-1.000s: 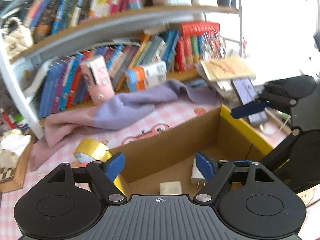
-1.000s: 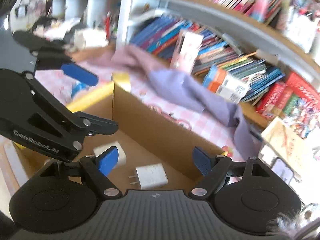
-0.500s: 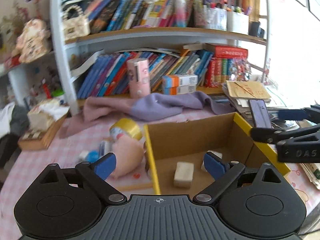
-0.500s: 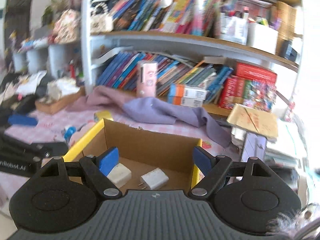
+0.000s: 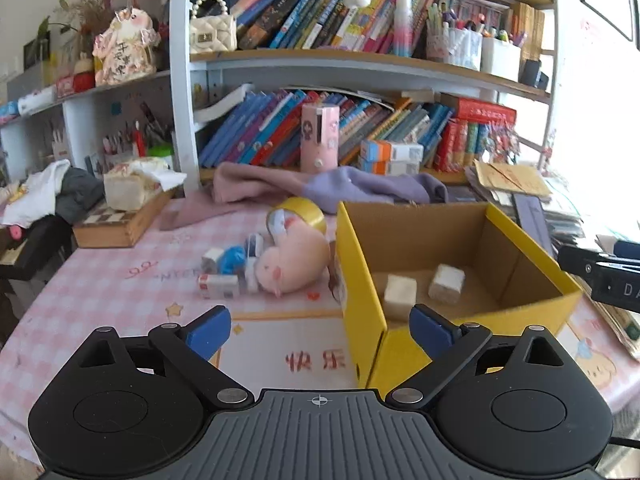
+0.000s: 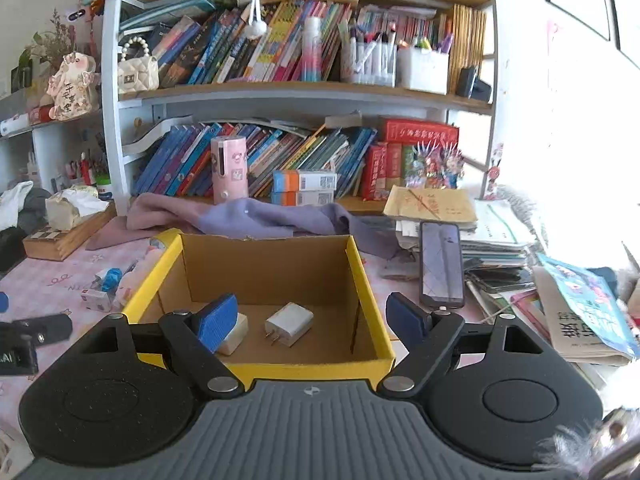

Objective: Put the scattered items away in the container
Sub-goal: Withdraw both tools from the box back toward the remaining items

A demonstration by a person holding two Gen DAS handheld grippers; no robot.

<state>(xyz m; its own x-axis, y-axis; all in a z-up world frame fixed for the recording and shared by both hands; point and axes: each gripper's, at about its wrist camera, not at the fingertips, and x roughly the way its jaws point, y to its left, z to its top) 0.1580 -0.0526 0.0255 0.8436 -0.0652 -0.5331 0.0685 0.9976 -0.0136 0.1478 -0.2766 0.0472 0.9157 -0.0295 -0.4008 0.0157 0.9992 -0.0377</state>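
Note:
A yellow cardboard box point(image 5: 360, 280) stands open on the pink checked table, with a white charger plug point(image 6: 289, 323) and a white block point(image 6: 234, 334) on its floor. Left of the box lie a pink plush toy point(image 5: 294, 266), a yellow tape roll point(image 5: 298, 212), a blue ball point(image 5: 233, 258) and a small white-and-red carton point(image 5: 218, 285). My left gripper point(image 5: 320, 326) hovers open over the table at the box's near left corner, holding nothing. My right gripper point(image 6: 312, 320) stands open before the box's point(image 6: 312, 368) front wall, also holding nothing.
A purple cloth point(image 5: 360, 186) lies behind the box, below a crowded bookshelf point(image 5: 320, 60). A phone point(image 6: 442, 268) rests on stacked papers point(image 6: 500, 240) to the right. A wooden box with tissue point(image 5: 120, 220) sits at the far left. A pink cylinder point(image 5: 319, 138) stands on the shelf.
Both grippers have drawn back out of the box and rolled level, so the whole box now sits ahead of them. The left jaws have widened.

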